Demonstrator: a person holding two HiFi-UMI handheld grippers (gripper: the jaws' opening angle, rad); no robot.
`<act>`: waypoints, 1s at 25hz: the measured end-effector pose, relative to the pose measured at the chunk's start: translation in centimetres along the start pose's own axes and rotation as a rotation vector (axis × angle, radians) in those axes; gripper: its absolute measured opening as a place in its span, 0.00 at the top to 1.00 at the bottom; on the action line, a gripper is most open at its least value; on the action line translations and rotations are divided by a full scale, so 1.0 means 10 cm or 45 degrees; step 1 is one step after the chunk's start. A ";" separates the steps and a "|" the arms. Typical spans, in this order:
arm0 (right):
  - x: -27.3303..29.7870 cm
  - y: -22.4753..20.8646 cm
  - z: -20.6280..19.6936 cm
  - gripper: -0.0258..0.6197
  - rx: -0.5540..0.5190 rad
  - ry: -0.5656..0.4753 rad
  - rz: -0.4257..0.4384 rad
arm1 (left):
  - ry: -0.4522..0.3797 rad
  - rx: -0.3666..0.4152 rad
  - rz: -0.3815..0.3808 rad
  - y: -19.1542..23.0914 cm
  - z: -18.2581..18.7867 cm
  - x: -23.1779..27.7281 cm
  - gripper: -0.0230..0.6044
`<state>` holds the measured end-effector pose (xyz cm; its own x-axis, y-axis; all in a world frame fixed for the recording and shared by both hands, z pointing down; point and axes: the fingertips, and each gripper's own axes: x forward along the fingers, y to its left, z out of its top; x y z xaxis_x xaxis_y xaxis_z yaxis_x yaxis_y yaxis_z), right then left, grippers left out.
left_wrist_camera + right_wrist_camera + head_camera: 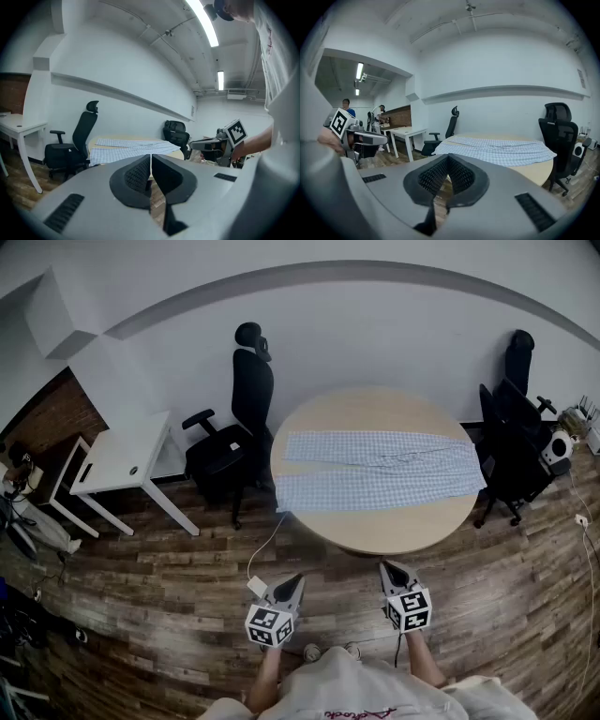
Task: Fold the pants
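Light blue checked pants (377,472) lie spread flat across a round wooden table (403,526); they also show in the left gripper view (133,145) and the right gripper view (497,150). Both grippers hang in front of the person, well short of the table, over the wood floor. My left gripper (292,582) has its jaws together with nothing between them, as its own view (150,161) shows. My right gripper (394,569) is likewise shut and empty (446,161). Neither touches the pants.
A black office chair (234,432) stands at the table's left, another black chair (511,442) at its right. A white desk (122,460) sits farther left. A white cable with an adapter (258,582) lies on the floor near my left gripper.
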<state>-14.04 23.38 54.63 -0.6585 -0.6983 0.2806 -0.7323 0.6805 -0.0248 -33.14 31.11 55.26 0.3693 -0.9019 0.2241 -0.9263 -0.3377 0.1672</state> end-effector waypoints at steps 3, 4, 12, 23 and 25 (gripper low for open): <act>-0.04 -0.03 -0.03 0.91 0.003 0.002 0.015 | 0.009 -0.013 0.000 -0.07 -0.02 0.02 0.90; -0.06 -0.04 -0.04 0.91 0.003 0.003 0.021 | 0.011 -0.016 0.001 -0.11 -0.03 0.02 0.90; -0.17 -0.11 -0.10 0.91 0.033 -0.020 0.080 | 0.031 0.028 0.018 -0.35 -0.05 0.02 0.90; -0.12 -0.10 -0.25 0.91 0.044 -0.025 0.131 | 0.060 0.067 0.026 -0.43 -0.04 0.11 0.90; -0.09 -0.11 -0.27 0.91 0.049 -0.020 0.138 | 0.071 0.072 0.026 -0.42 -0.05 0.16 0.90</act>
<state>-12.17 23.85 57.03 -0.7364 -0.6248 0.2594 -0.6628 0.7433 -0.0912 -28.59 31.27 55.42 0.3523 -0.8929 0.2804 -0.9359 -0.3354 0.1078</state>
